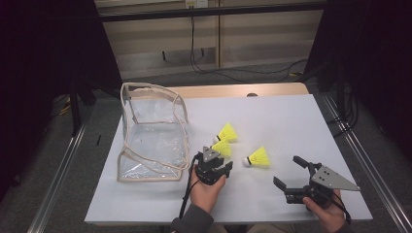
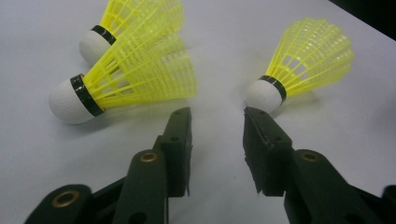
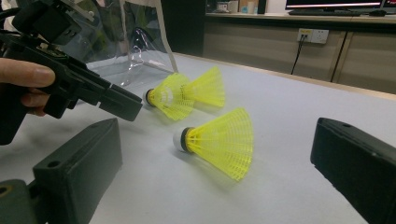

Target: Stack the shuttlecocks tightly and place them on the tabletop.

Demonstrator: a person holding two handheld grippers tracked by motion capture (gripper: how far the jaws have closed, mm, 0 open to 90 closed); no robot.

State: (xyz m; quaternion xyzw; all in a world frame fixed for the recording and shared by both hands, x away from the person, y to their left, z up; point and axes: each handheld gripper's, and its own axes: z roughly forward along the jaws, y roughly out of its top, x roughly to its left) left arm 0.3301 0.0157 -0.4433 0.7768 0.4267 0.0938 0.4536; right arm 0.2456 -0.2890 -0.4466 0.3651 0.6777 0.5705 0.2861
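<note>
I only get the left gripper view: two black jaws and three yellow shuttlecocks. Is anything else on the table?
Observer: Yes, a clear bag with beige edging sits left of the nearest shuttlecock.
Operator: Where's the other gripper?
Observer: The right gripper is at the front right, jaws wide open, facing the lone shuttlecock.
Operator: What holds it?
Observer: A person's right hand, coming in from the bottom edge.

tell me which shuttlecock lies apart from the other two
The shuttlecock nearest the right gripper lies alone; the other two overlap beside the left gripper.
</note>
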